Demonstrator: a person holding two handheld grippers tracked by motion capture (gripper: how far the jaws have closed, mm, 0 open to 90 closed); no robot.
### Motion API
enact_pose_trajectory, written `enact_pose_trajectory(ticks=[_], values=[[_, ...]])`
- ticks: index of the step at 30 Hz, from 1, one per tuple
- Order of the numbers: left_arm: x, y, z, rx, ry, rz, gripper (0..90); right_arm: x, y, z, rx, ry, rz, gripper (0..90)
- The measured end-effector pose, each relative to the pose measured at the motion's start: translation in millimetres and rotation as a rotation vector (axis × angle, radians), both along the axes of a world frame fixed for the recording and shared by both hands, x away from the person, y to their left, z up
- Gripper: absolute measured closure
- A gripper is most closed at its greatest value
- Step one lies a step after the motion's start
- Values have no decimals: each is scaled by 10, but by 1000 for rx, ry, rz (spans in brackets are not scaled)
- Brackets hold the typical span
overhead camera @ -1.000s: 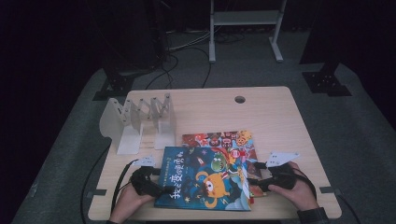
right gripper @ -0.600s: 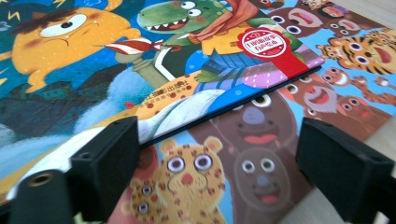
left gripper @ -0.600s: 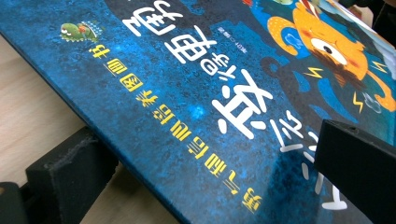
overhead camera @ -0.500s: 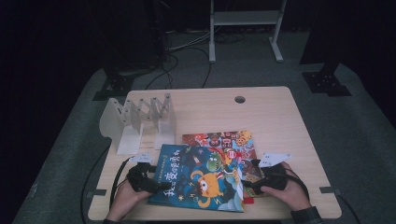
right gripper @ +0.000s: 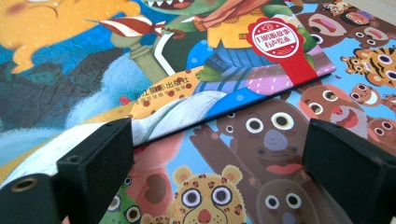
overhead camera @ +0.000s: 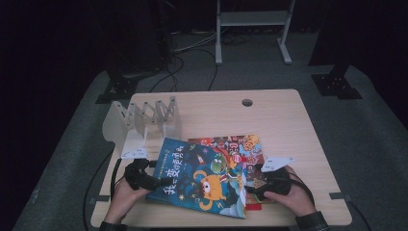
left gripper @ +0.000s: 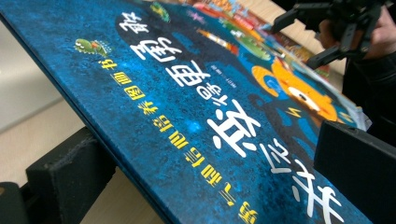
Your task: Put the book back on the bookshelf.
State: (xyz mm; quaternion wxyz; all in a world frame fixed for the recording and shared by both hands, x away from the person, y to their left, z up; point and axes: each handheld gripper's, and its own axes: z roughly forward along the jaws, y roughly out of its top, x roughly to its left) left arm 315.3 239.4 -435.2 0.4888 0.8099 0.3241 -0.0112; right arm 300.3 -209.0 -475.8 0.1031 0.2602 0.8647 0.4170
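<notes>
Left tool (overhead camera: 155, 177) clamped on spine edge of blue glossy picture book (overhead camera: 202, 178), tilted above pale wooden surface (overhead camera: 279, 120). Right tool (overhead camera: 254, 185) jaws just opening, apart beside book's right edge, over colourful animal-cover book (right gripper: 261, 154) beneath.

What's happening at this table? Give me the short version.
A person works two hand-held grippers on a stack of picture books. The left gripper is clamped on the left edge of the blue book and tilts that side up off the table. The right gripper has just been opening; its jaws stand apart over the animal-covered book underneath, with nothing between them. A white folding rack stands at the back left.
</notes>
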Motion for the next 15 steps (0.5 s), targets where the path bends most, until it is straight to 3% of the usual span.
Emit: enact_pose_trajectory(ticks=[7, 15], values=[[-7, -102, 310, -24, -23, -39, 0, 0, 3, 0, -5, -4, 3, 78], [45, -195, 621, 1, -24, -75, 0, -8, 40, 4, -11, -5, 5, 79]])
